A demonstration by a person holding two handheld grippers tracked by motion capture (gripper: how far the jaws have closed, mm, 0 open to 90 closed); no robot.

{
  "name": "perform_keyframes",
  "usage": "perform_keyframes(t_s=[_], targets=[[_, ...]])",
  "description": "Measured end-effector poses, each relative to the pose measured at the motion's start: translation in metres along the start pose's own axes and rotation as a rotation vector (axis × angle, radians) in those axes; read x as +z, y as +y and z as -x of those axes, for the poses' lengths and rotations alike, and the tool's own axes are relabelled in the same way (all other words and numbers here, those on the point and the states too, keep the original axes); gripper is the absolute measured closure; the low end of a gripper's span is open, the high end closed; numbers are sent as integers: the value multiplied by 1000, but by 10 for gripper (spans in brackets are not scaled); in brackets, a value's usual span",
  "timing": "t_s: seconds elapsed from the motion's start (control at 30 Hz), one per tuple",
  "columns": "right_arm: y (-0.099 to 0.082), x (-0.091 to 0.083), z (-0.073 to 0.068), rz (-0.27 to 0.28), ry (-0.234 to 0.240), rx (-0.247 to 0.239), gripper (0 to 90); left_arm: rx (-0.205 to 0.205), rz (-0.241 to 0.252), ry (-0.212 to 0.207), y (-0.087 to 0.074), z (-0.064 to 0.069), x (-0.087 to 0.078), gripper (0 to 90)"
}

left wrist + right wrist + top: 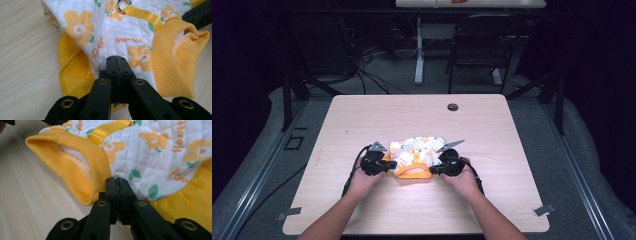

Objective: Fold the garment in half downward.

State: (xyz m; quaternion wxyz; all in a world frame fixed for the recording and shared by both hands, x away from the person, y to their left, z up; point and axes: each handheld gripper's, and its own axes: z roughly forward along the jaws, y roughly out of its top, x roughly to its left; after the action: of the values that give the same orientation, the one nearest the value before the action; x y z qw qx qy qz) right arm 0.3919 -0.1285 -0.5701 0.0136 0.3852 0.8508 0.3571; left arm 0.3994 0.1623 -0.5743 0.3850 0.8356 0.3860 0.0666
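A small quilted garment (pixel 417 147), white with orange flowers and yellow ribbed trim, lies on the table (pixel 362 115) near the front middle. My left gripper (pixel 388 164) is shut on its left side, the jaws pinching the white quilted fabric (pixel 110 37) beside a yellow hem (pixel 72 77). My right gripper (pixel 435 169) is shut on the right side, where the ribbed yellow collar (pixel 70 162) meets the quilting (pixel 150 157). A yellow strap (pixel 145 15) with a metal ring (pixel 123 5) runs across the top. The other gripper's black jaw (pixel 197 15) shows at the far edge.
A round cable hole (pixel 452 107) sits near the table's far edge. Behind the table stand a dark chair (pixel 482 45) and a white desk leg (pixel 419 55), with cables on the floor. Grey tabs (pixel 543 210) mark the front corners.
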Motion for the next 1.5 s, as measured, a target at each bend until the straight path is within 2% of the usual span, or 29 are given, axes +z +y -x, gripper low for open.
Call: perform_keyframes(t_s=[0.13, 0.2, 0.37, 0.8, 0.9, 1.07, 1.13, 1.2, 1.37, 1.4, 1.5], targets=[[4, 1, 3, -4, -16, 11, 880, -44, 24, -24, -1, -7, 2, 899], [6, 3, 5, 4, -28, 9, 880, -44, 27, -19, 0, -9, 2, 899], [10, 6, 4, 9, -58, 5, 880, -9, -14, 26, 9, -8, 5, 899], [13, 7, 7, 14, -66, 12, 881, 4, -16, 70, 15, -10, 9, 899], [15, 8, 7, 5, -78, 10, 881, 7, -19, 76, 16, -10, 9, 899], [19, 9, 9, -1, -76, 29, 878, -19, -15, 50, 17, -13, 9, 897], [19, 8, 7, 6, -80, 10, 874, -7, -17, 49, 19, -13, 6, 863], [21, 6, 4, 9, -88, -5, 873, 19, -6, 75, 21, -11, 2, 838], [28, -4, -3, 50, -90, -28, 856, 10, 22, 60, 25, -7, -8, 804], [29, -7, -5, 45, -98, -44, 839, 12, 30, 60, 25, -5, -11, 790], [30, -15, -10, 58, -104, -46, 775, 21, 50, 66, 26, 0, -20, 733]])
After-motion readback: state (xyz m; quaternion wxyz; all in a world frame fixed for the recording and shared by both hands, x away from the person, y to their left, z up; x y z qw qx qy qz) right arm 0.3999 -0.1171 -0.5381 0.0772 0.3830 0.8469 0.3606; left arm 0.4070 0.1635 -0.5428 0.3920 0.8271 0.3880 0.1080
